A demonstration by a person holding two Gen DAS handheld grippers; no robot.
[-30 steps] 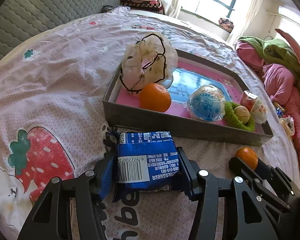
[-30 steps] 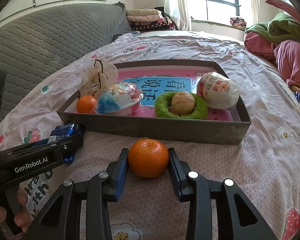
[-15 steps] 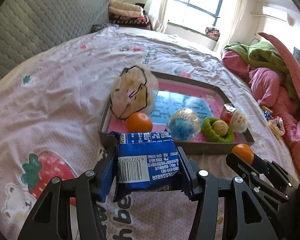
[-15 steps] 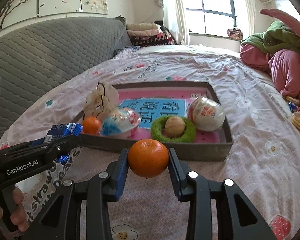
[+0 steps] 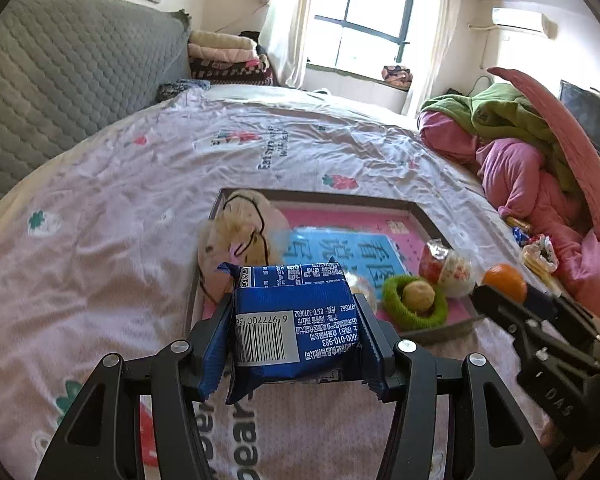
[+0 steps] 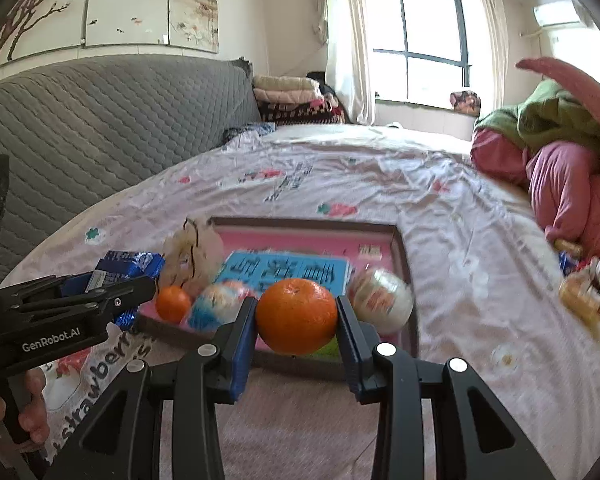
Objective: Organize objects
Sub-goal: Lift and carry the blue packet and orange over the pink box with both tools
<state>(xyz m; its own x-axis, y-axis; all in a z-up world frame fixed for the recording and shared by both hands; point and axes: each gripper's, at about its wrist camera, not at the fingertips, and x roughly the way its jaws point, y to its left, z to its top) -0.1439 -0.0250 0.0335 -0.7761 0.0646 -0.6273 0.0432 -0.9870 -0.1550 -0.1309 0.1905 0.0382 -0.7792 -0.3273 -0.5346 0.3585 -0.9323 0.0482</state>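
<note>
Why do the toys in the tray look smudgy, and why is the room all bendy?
Right wrist view: the tray and its contents are motion-blurred, while the held orange stays sharp. Left wrist view: the packet is crisp. Both views: the fisheye lens curves the room, and the window glares white.

You are working over a bed point(image 6: 440, 216) covered in a pale pink sheet point(image 5: 112, 208) printed with strawberries and lettering. Near the middle of it lies a shallow grey tray point(image 5: 324, 197) with a pink and blue floor. At the far end, by the grey quilted headboard point(image 6: 100, 120), sits a stack of folded blankets point(image 6: 292, 96). On the right side a heap of pink and green bedding point(image 5: 520, 148) rests on the sheet, with a few loose snack wrappers point(image 6: 584, 284) just beside it.
</note>
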